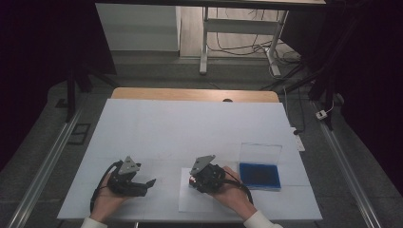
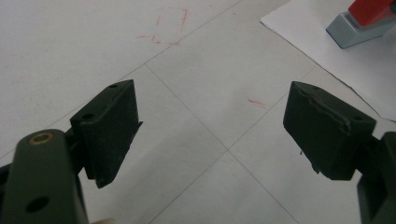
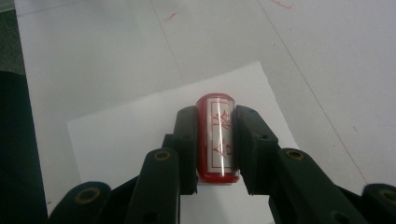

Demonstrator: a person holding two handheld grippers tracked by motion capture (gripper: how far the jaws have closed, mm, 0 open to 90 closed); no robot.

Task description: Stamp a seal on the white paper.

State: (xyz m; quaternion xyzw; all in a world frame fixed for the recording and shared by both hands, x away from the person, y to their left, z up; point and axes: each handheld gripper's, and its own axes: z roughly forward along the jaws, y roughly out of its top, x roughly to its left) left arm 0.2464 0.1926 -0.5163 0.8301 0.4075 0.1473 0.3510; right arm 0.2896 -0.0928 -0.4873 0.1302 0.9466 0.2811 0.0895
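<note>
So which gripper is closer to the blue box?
Right. The right gripper is just left of the blue box, holding a red stamp. The left gripper is farther left.

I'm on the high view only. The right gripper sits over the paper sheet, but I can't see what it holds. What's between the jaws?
Observer: The right gripper is shut on a red stamp, with red characters on a pale panel facing up.
Operator: Is it over the paper?
Observer: Yes, the white sheet lies right under it.
Operator: And the left gripper?
Observer: The left gripper is open and holds nothing; beneath it is the white table cover, with faint red marks.
</note>
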